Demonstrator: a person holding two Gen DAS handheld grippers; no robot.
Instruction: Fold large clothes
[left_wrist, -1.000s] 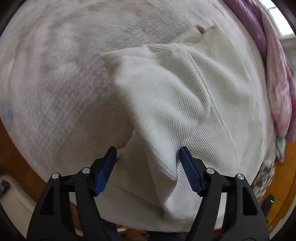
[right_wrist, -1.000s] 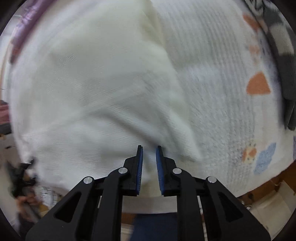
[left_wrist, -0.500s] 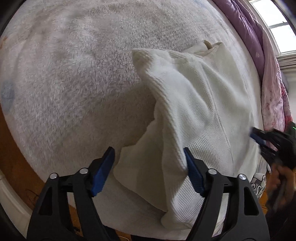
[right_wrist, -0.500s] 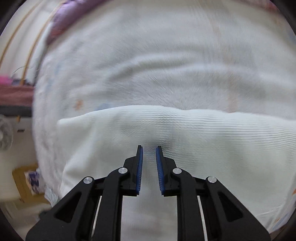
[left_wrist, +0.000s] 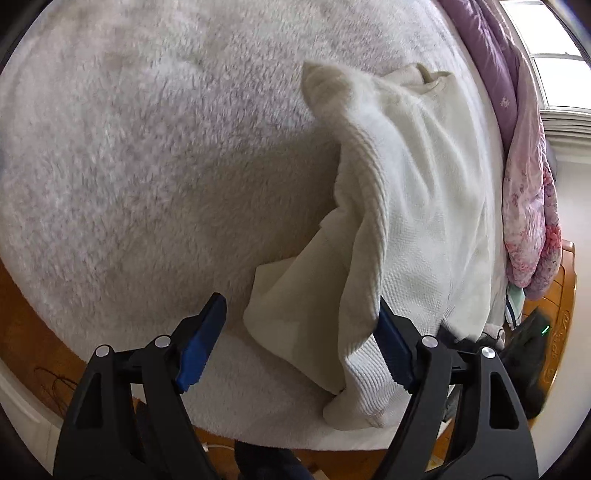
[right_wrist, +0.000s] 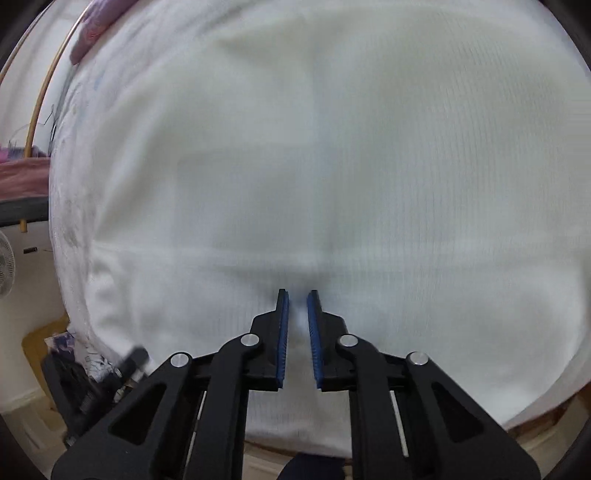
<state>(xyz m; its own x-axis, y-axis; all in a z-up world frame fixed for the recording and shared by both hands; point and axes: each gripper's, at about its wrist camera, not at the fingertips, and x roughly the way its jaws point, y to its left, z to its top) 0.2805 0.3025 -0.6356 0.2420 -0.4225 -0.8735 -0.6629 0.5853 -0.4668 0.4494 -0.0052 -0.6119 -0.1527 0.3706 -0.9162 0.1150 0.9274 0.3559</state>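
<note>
A large cream knitted garment (left_wrist: 413, 206) lies on a fluffy white bed cover (left_wrist: 147, 155), bunched into a raised fold with its collar at the far end. My left gripper (left_wrist: 299, 332) is open wide, its jaws either side of the fold's near end, which drapes against the right finger. In the right wrist view the same garment (right_wrist: 332, 166) fills the frame, blurred. My right gripper (right_wrist: 297, 306) hovers close over it with jaws nearly together and a narrow gap; nothing shows between the pads.
A purple and pink floral quilt (left_wrist: 524, 177) lies along the bed's right side. Wooden floor (left_wrist: 22, 321) shows beyond the near bed edge. A dark device with a green light (left_wrist: 535, 339) sits at lower right. A fan (right_wrist: 5, 264) stands at far left.
The left gripper has drawn back and left, so the fold now sits more to its right. The right gripper has swung over the garment and come closer to it.
</note>
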